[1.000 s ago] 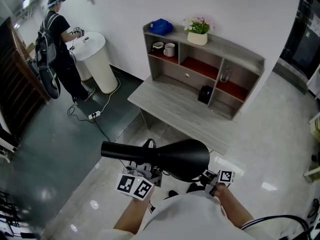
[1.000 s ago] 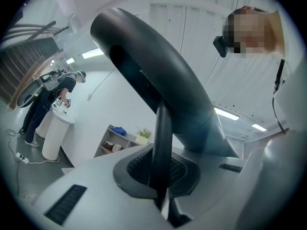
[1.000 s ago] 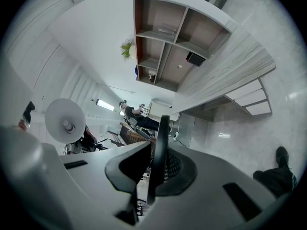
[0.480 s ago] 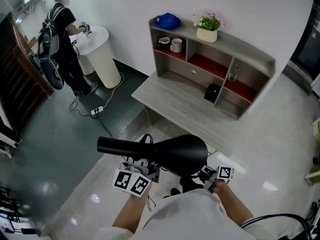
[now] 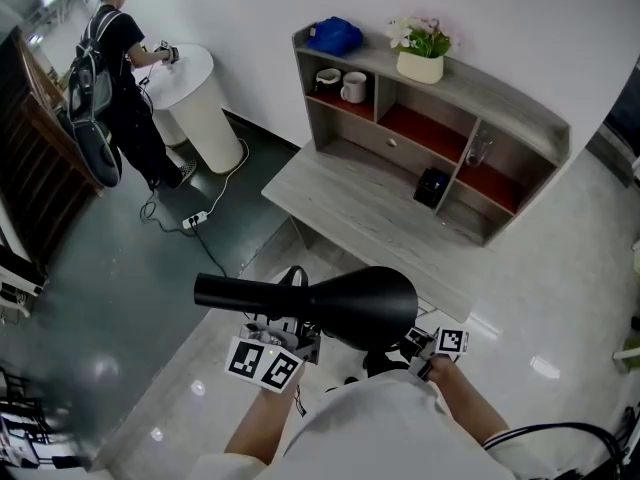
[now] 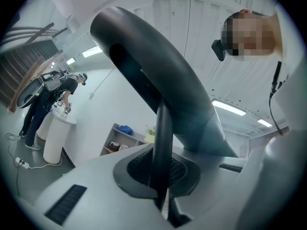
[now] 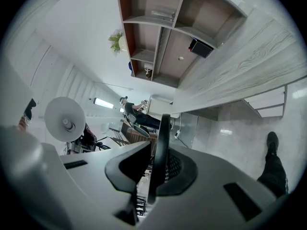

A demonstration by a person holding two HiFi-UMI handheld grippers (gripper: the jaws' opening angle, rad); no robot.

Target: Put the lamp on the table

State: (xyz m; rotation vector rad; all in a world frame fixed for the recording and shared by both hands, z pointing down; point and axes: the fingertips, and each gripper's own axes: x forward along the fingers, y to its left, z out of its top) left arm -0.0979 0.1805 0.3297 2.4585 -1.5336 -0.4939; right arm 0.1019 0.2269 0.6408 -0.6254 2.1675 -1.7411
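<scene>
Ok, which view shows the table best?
Head view: nearly the whole grey table, shelf unit at its back. Right gripper view shows it tilted and cropped; left gripper view shows only the shelf unit.

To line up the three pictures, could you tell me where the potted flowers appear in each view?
Head view: potted flowers top centre-right, atop the shelf unit.
Left gripper view: potted flowers small, low centre, just left of the lamp stem.
Right gripper view: potted flowers upper left, seen sideways.
Shared landmark: the blue bundle beside them on the shelf top.
</scene>
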